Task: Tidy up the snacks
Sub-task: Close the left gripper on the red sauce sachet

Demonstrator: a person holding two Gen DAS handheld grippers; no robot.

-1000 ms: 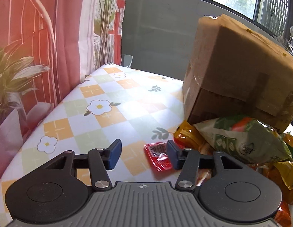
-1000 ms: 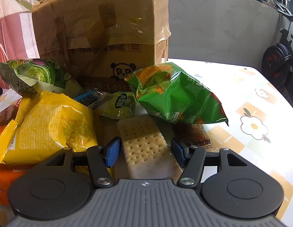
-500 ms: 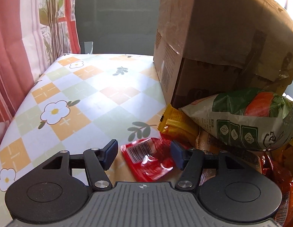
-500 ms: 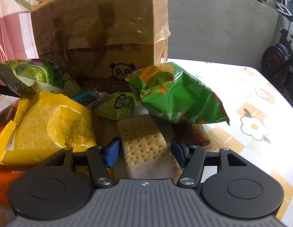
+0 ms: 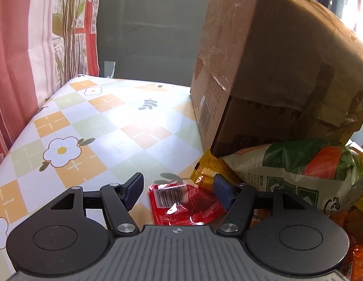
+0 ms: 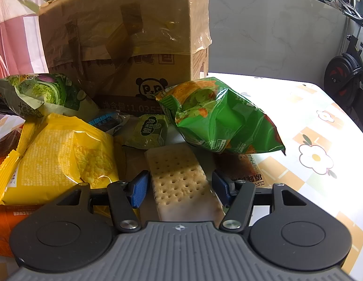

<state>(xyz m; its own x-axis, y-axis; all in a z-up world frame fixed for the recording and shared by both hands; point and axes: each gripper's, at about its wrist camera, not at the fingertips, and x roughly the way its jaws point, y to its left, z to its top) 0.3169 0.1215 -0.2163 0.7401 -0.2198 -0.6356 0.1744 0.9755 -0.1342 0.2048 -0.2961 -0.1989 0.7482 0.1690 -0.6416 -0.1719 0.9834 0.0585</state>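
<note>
Left wrist view: red packet [image 5: 181, 201] lies between the opening left hand-held gripper [image 5: 179, 188], ungripped.

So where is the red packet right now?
In the left wrist view, the red packet lies flat on the tablecloth between the opening jaws of the left gripper, just left of the orange wrapper at the box's corner.
</note>
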